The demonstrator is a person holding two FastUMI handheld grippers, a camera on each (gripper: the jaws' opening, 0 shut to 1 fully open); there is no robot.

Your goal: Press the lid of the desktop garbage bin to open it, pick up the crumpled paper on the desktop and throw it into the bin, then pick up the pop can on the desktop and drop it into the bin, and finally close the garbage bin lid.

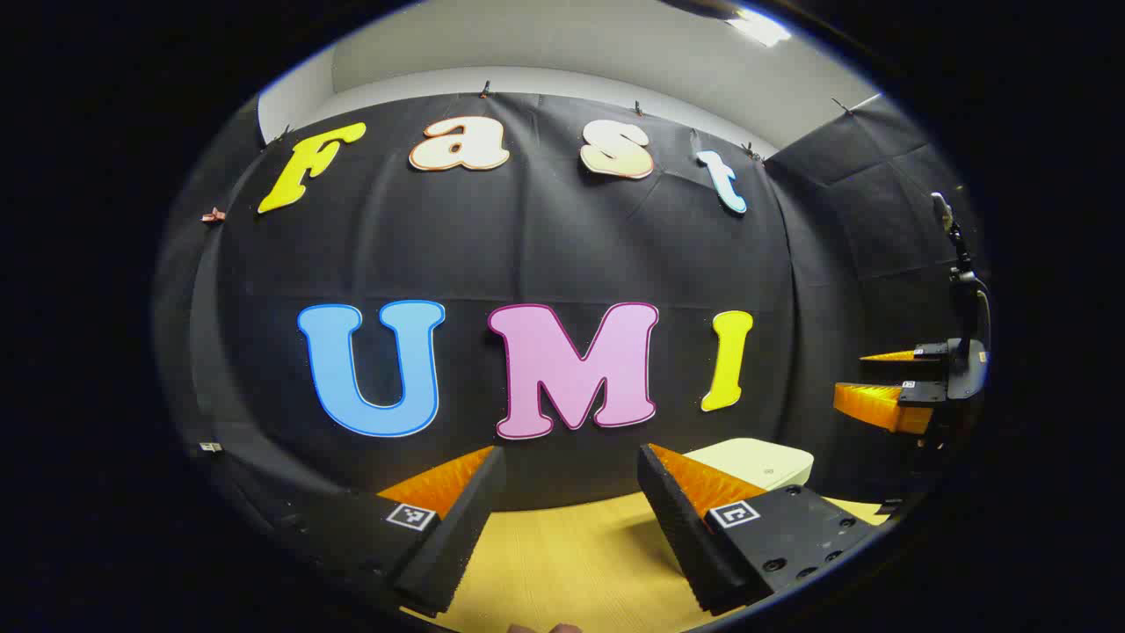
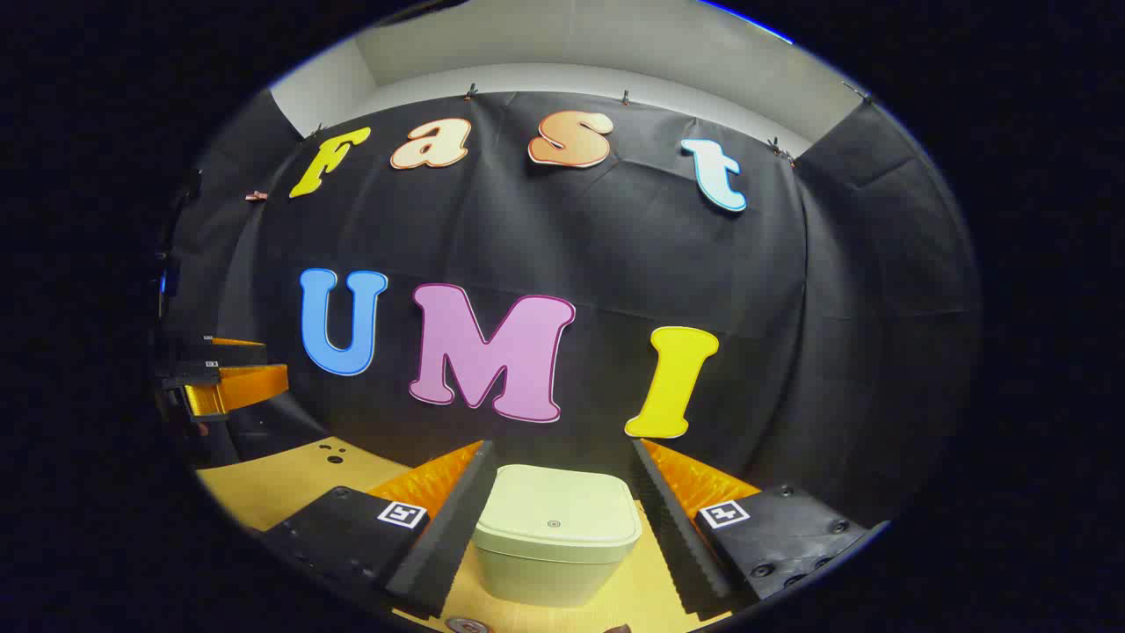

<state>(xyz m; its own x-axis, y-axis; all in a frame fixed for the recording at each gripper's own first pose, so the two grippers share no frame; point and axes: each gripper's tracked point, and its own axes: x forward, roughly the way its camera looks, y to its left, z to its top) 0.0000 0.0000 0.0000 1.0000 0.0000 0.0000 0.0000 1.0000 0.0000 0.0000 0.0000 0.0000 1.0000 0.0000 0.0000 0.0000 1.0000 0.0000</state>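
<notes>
The pale green desktop bin [image 2: 558, 527] stands on the wooden table with its lid down, a small round button in the middle of the lid. In the right gripper view it sits low between my right gripper's [image 2: 562, 448] fingers, which are open on either side of it and hold nothing. My left gripper [image 1: 571, 457] is open too, over bare tabletop. A corner of the bin [image 1: 765, 462] peeks out behind its right finger. Each gripper also shows at the edge of the other's view: the right gripper [image 1: 848, 375] far right, the left gripper [image 2: 274, 359] far left.
The yellow wooden table [image 1: 562, 563] runs back to the black cloth wall. Small dark holes [image 2: 334, 454] mark the table on the left in the right gripper view. A small round grey thing [image 2: 466, 626] lies at that view's bottom edge, too cut off to identify.
</notes>
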